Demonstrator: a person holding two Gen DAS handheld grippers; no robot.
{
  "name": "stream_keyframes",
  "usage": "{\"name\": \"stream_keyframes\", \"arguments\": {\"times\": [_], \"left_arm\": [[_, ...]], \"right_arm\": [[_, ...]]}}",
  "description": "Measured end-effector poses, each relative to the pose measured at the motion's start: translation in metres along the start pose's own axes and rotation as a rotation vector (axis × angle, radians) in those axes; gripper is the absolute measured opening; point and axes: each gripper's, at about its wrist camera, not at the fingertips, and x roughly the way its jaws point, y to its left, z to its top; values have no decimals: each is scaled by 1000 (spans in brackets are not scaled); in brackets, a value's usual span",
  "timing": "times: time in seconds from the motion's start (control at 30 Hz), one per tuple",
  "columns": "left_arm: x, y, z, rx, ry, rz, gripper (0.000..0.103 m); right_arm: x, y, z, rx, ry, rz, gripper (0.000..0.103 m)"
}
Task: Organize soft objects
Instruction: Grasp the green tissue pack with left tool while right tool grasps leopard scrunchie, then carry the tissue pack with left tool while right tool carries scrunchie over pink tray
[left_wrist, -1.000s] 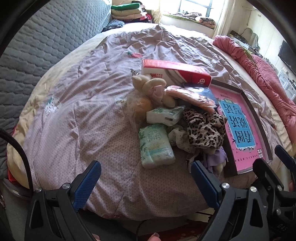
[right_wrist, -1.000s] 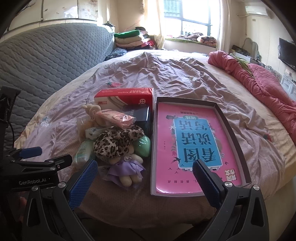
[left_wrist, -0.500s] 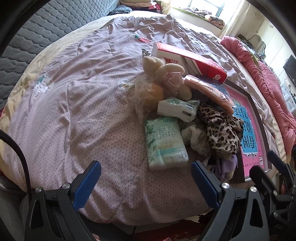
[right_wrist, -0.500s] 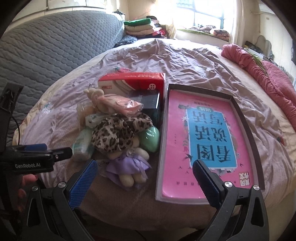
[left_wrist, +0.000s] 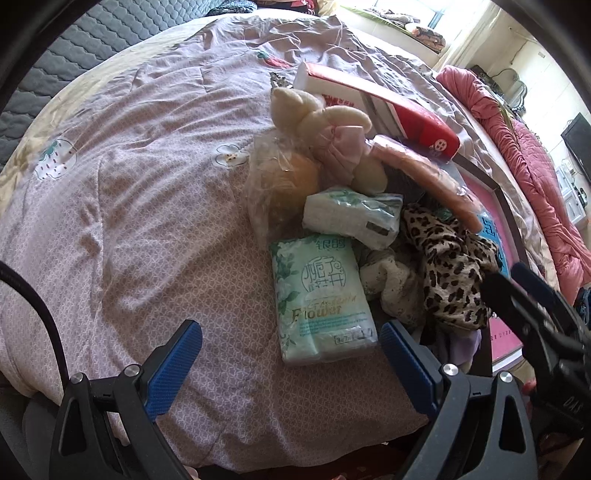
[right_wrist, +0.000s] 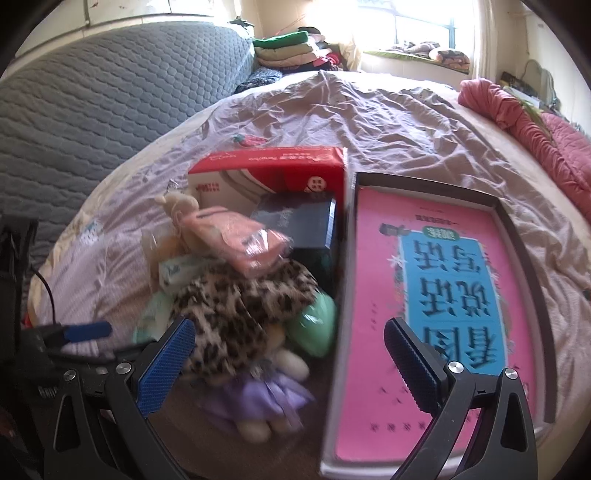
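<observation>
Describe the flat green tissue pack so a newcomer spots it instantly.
On the bed, find the pile of soft things beside the big pink tray. The green tissue pack lies flat at its near-left edge, printed with "Flower", nearest the left gripper.

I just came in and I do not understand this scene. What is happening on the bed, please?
A person holds a hand-held gripper in each hand over a bed, sorting soft things. Both the left hand-held gripper and the right hand-held gripper are open and hold nothing. Ahead of them lies a pile: a green tissue pack, a leopard-print cloth, a beige plush toy and a doll in a purple dress. Beside the pile is a shallow box with a pink card. Nothing is picked up yet.
</observation>
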Motion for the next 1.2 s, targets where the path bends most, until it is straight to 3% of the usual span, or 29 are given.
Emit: {"name": "stream_keyframes", "arguments": {"times": [0.23, 0.4, 0.5, 0.57, 0.73, 0.93, 1.2], "left_arm": [[10, -1, 5, 2, 12, 14, 98], [18, 2, 8, -13, 25, 2, 97], [21, 3, 9, -21, 23, -14, 92], [21, 3, 8, -19, 22, -18, 87], [24, -2, 8, -8, 40, -69, 54], [24, 2, 7, -32, 35, -108, 45], [9, 6, -2, -39, 50, -178, 43]], "right_arm": [[20, 2, 4, 10, 29, 44, 89], [22, 7, 3, -26, 23, 124, 45], [18, 11, 3, -59, 9, 140, 30], [14, 8, 2, -45, -2, 161, 26], [6, -5, 1, -7, -18, 174, 22], [-6, -18, 0, 16, -50, 150, 18], [-22, -26, 0, 35, -97, 146, 16]]}}
